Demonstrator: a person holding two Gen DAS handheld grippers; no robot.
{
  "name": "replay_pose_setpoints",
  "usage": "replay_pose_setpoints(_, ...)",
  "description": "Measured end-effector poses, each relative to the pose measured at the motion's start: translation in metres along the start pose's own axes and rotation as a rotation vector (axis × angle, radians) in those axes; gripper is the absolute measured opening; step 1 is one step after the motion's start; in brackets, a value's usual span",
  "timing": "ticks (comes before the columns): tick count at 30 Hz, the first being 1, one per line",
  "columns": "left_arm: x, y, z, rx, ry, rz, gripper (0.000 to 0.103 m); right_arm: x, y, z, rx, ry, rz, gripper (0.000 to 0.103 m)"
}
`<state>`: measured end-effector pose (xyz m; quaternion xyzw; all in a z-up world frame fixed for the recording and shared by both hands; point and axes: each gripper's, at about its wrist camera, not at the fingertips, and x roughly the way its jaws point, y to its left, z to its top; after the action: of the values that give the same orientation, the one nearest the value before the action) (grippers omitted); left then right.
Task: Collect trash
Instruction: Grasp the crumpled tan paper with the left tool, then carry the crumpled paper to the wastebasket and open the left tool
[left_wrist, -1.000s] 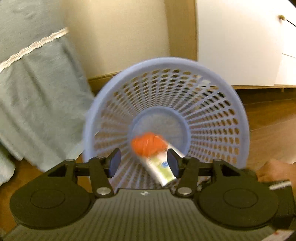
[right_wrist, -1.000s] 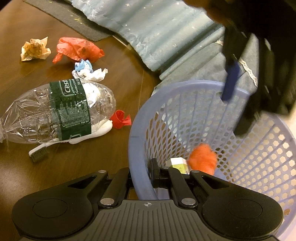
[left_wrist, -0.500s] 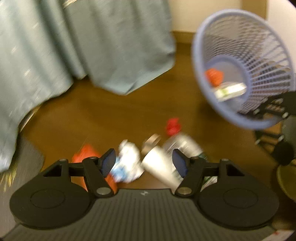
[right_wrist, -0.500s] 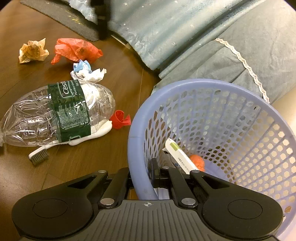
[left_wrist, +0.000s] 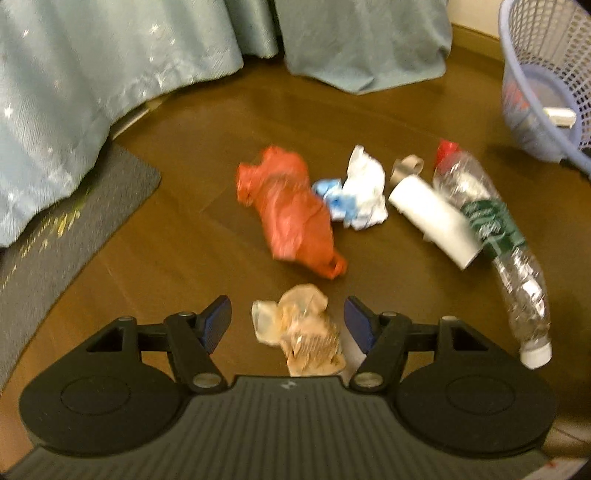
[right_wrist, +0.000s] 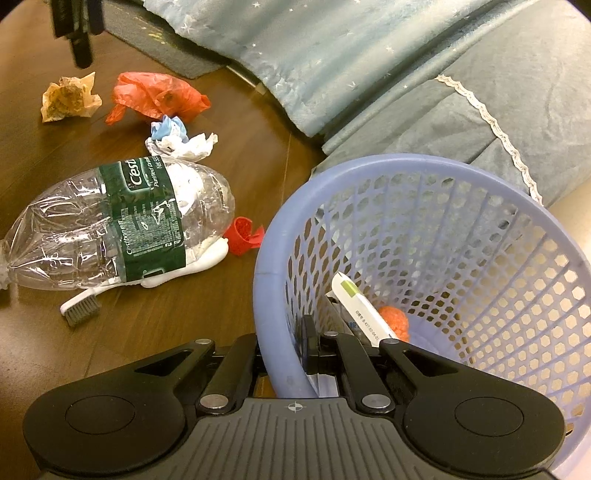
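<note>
Left wrist view: left gripper (left_wrist: 287, 319) points steeply down at the wooden floor (left_wrist: 177, 258), fingers apart and just widened, with the crumpled tan wrapper (left_wrist: 301, 332) lying between them, pads not touching it. Past it lie the red plastic bag (left_wrist: 291, 214), a white-and-blue tissue wad (left_wrist: 360, 194), a white paper tube (left_wrist: 432, 218) and the crushed clear water bottle (left_wrist: 498, 236). Grey mat (left_wrist: 55, 236) and blue curtain (left_wrist: 110, 66) sit to the left

Right wrist view: right gripper (right_wrist: 291, 350) is clamped on the rim of the lilac mesh basket (right_wrist: 273, 258), one finger inside the wall and one outside, basket tipped toward the litter. In the basket sit a white carton (right_wrist: 360, 306) and an orange ball (right_wrist: 395, 319). A red cap (right_wrist: 242, 234) and a toothbrush (right_wrist: 85, 301) lie beside the bottle

Step in hand, as I read it: pick up the wrapper
- Lower until the pads flank its bulk, not the loose thin edge
- Close slowly; crumpled paper gives, so squeeze well in
- Keep the basket steady for the drop
</note>
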<state>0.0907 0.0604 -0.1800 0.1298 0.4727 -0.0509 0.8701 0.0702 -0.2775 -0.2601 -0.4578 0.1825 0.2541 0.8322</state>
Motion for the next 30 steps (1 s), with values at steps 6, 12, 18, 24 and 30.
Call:
replay_pose_setpoints(6,0.026,-0.01,-0.015,0.028,0.052,-0.026,0.061,0.001,0.001,0.0,-0.006,-0.002,-0.008,0.001)
replay_pose_setpoints(12,0.044,-0.011,-0.023,0.042,0.111,-0.023,0.033,0.001,0.002,-0.001,-0.013,-0.002,-0.007,0.001)
replay_pose_setpoints(18,0.04,-0.01,-0.022,0.047,0.11,-0.023,0.024,0.0,0.002,-0.001,-0.015,-0.002,-0.007,0.001)
replay_pose_setpoints(24,0.022,-0.009,-0.008,0.022,0.072,-0.014,0.024,0.0,0.002,-0.001,-0.014,-0.003,-0.008,0.001)
replay_pose_setpoints(30,0.004,-0.014,0.018,0.031,0.007,-0.027,0.024,0.0,0.003,-0.001,-0.013,-0.002,-0.008,0.001)
